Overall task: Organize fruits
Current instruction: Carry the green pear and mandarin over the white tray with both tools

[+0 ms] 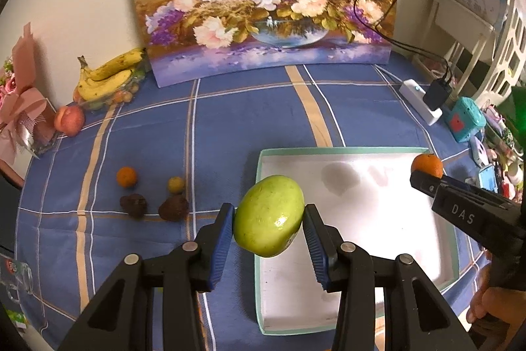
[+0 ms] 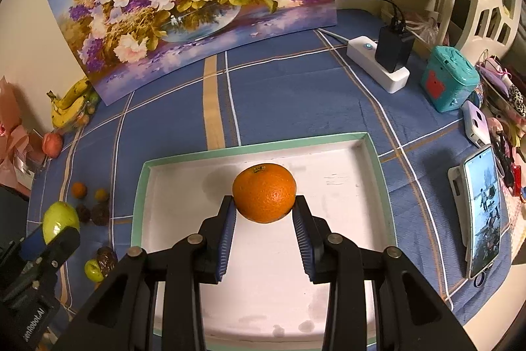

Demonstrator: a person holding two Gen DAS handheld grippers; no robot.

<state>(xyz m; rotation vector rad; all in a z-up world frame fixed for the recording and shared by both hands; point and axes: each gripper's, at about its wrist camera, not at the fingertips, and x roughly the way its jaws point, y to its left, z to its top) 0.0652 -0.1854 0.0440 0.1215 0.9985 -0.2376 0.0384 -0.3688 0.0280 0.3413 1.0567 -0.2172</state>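
Lower bodies of both black two-finger grippers running off the bottom edges of their own views. Right gripper showing in the left view only as one black finger; the held round orange citrus half covered by it. Left gripper cut by the left edge in the right view, hiding the lower part of the smooth green oval fruit. Small dark lumpy fruits too small to identify. Small green fruit partly hiding behind the left gripper.
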